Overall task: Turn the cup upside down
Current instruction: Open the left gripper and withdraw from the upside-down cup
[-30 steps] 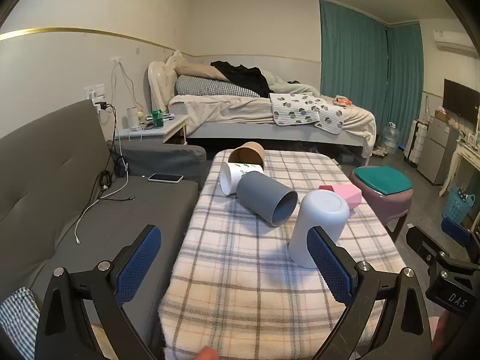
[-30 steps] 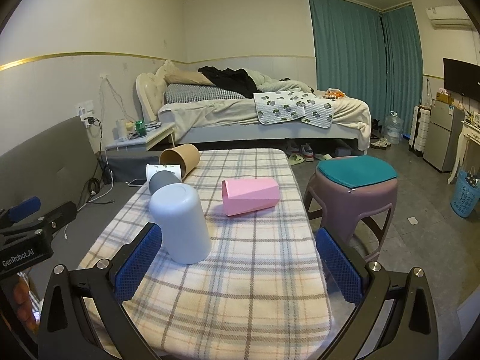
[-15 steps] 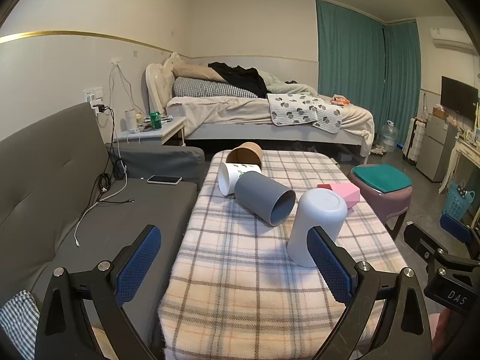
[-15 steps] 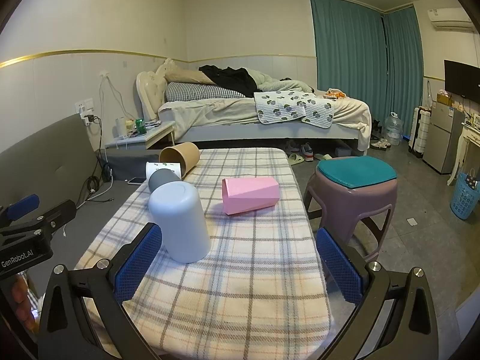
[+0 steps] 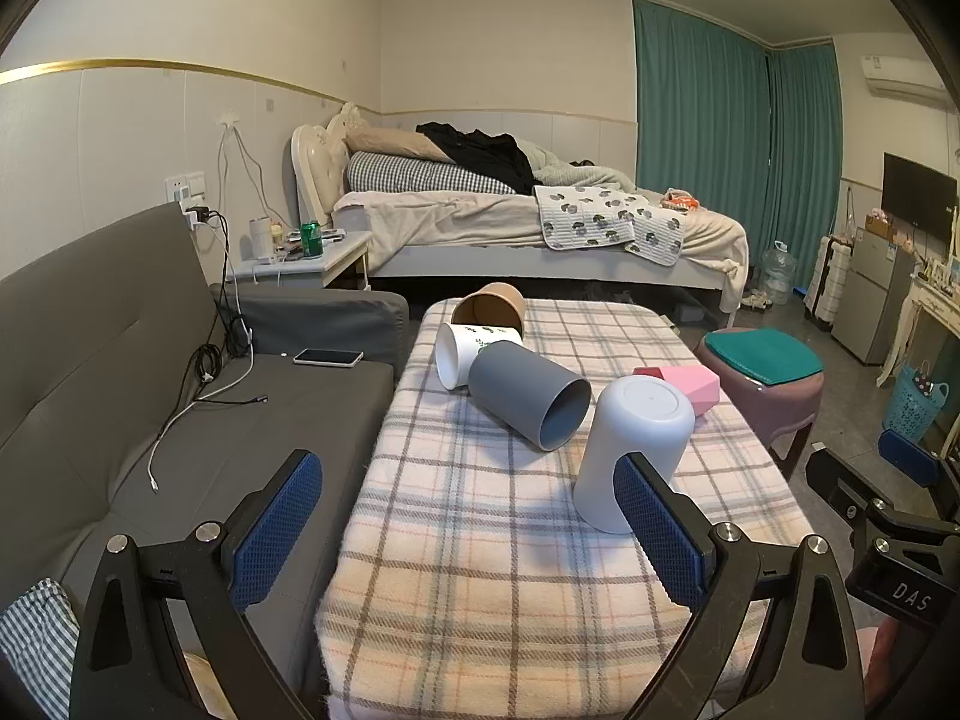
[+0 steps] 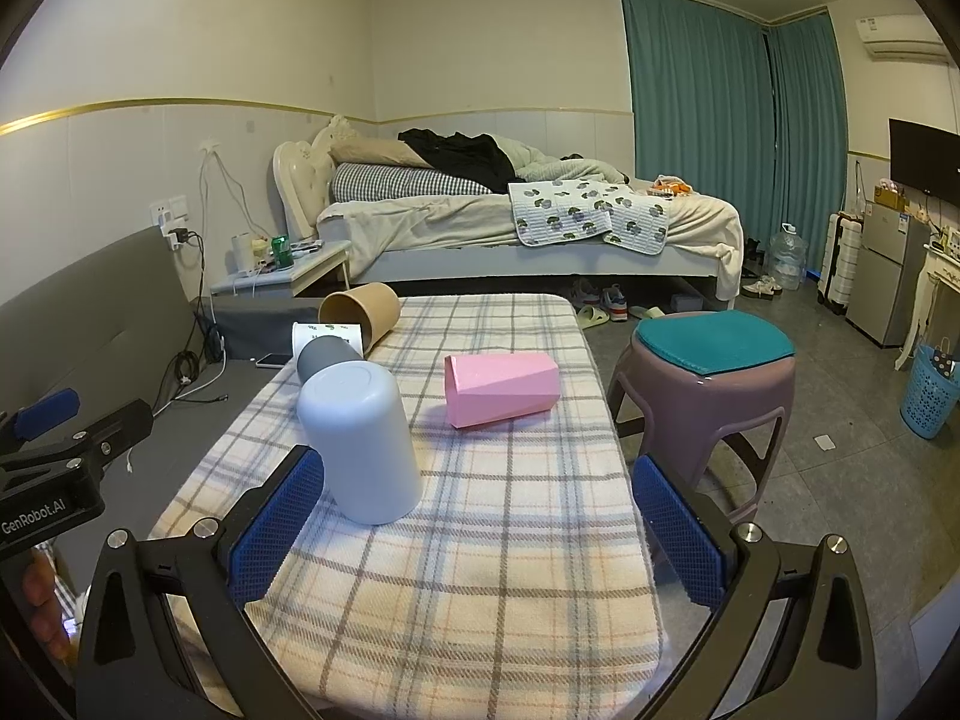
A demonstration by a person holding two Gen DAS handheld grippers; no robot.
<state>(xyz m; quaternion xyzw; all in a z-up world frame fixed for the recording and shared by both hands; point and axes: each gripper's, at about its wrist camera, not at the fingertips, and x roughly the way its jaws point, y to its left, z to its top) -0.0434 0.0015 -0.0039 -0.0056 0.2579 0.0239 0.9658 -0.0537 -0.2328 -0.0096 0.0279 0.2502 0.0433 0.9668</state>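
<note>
A white cup stands upside down on the plaid-covered table; it also shows in the right wrist view. A grey cup lies on its side, mouth toward me. Behind it lie a white printed paper cup and a brown paper cup. A pink faceted cup lies on its side to the right. My left gripper is open and empty above the table's near end. My right gripper is open and empty, its left finger beside the white cup.
A grey sofa with a phone and cables lies left of the table. A purple stool with a teal cushion stands right of it. A bed fills the far side of the room.
Both views shifted slightly; the left gripper has edged a little left and back. The cups have not moved. Both grippers stay open.
</note>
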